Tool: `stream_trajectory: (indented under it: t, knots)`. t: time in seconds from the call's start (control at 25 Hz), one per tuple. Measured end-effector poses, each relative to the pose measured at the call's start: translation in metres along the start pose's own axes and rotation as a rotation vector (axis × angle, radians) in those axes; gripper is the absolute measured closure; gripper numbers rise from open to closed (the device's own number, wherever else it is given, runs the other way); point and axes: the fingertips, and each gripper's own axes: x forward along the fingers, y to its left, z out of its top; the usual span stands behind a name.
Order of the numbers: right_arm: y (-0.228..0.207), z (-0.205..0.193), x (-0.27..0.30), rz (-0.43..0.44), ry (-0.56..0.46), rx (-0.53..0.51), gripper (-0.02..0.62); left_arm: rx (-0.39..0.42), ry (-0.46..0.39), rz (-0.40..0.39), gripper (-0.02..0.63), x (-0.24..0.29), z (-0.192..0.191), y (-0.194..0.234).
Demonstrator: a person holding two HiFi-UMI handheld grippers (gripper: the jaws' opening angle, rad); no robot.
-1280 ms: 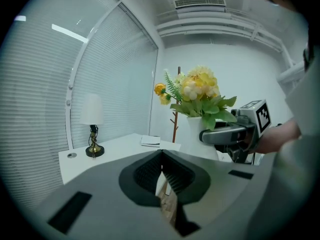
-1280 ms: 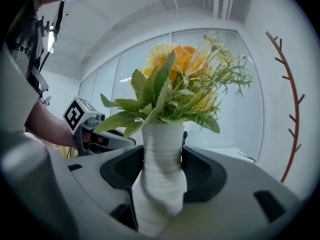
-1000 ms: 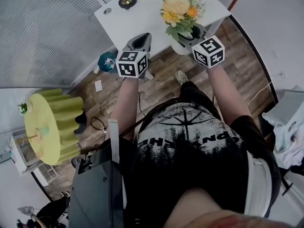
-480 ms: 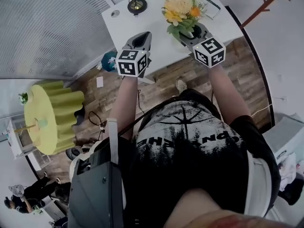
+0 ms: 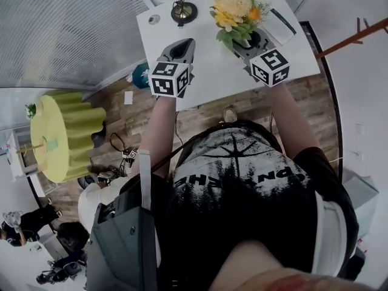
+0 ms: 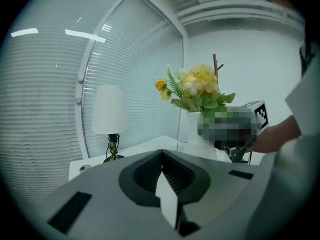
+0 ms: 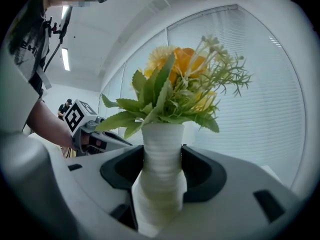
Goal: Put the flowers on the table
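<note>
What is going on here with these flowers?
A person holds a gripper in each hand. The right gripper is shut on the white vase of yellow and orange flowers, upright over the white table; whether it already stands there, I cannot tell. The left gripper, jaws together and empty, hovers beside it over the table.

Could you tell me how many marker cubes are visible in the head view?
2: one cube on the left gripper, one on the right gripper holding the vase. None appears hidden.

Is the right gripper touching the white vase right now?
Touching. The right gripper view shows the right gripper clamped against both sides of the white vase.
</note>
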Motion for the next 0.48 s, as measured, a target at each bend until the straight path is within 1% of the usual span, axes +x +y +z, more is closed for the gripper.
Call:
stream_trajectory:
  t: [0.28, 0.48]
  knots:
    - [-0.033, -0.016, 0.022, 0.069, -0.024, 0.014, 0.349, -0.049, 0.022, 0.065, 0.595, 0.027, -0.012, 0.017]
    - [-0.048, -0.018, 0.042, 0.136, -0.029, 0.030, 0.349, -0.091, 0.036, 0.112, 0.595, 0.046, -0.008, 0.029]
